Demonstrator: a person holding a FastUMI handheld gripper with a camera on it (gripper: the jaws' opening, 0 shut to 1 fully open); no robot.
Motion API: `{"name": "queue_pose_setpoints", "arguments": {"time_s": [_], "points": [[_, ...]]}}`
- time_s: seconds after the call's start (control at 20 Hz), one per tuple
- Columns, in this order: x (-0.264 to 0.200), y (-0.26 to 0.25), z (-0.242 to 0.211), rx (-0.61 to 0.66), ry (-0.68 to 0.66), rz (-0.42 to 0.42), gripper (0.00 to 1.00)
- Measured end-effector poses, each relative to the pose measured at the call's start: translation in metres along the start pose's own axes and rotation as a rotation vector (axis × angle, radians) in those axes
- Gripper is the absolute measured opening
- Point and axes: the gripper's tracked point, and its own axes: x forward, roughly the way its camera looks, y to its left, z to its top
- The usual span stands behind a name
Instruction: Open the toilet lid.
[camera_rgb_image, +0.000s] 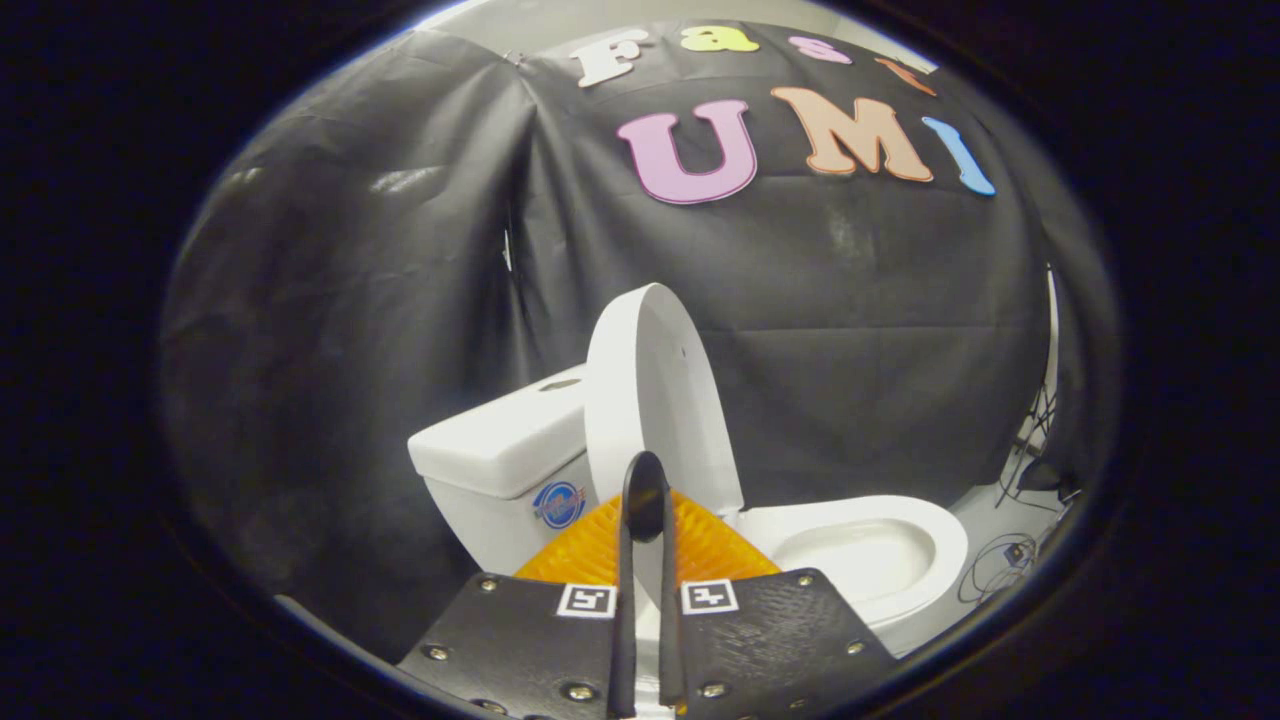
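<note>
A: Standing white against the black cloth wall (880, 330), the toilet (860, 560) is the largest item logged. Which parts are visible?

B: Tank (500, 445) behind, with a round blue sticker (558, 504) on its front. Bowl and seat ring (900, 520) are exposed, opening toward the floor side.

A: Toilet lid position?

B: The toilet lid (655, 400) is raised, nearly upright, leaning back toward the tank. Its lower edge sits just ahead of the gripper (645, 500).

A: State of the jaws?

B: Nearly closed, a thin slit left between the two fingers, tips meeting in front of the lid. Whether they pinch the lid's edge, cannot tell; nothing is plainly seen between them.

A: Smaller items?

B: Loose cables (1000, 565) on the floor (990, 520) beside the bowl, more hanging near the cloth's edge.
</note>
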Motion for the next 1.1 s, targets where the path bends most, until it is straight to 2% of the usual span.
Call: {"name": "queue_pose_setpoints", "arguments": {"time_s": [0.1,0.2,0.45,0.55,0.6,0.9,1.1], "points": [[0.005,-0.001,-0.021,-0.026,0.075,0.008,0.15],[0.006,0.0,-0.038,-0.041,0.134,0.015,0.16],[-0.01,-0.011,-0.023,-0.219,0.045,-0.037,0.16],[-0.017,-0.02,-0.016,-0.245,0.015,-0.056,0.29],[-0.018,-0.023,-0.014,-0.248,0.008,-0.055,0.3],[-0.041,-0.043,0.001,-0.224,-0.005,-0.07,0.72],[-0.059,-0.065,0.013,-0.241,-0.024,-0.089,0.72]]}}
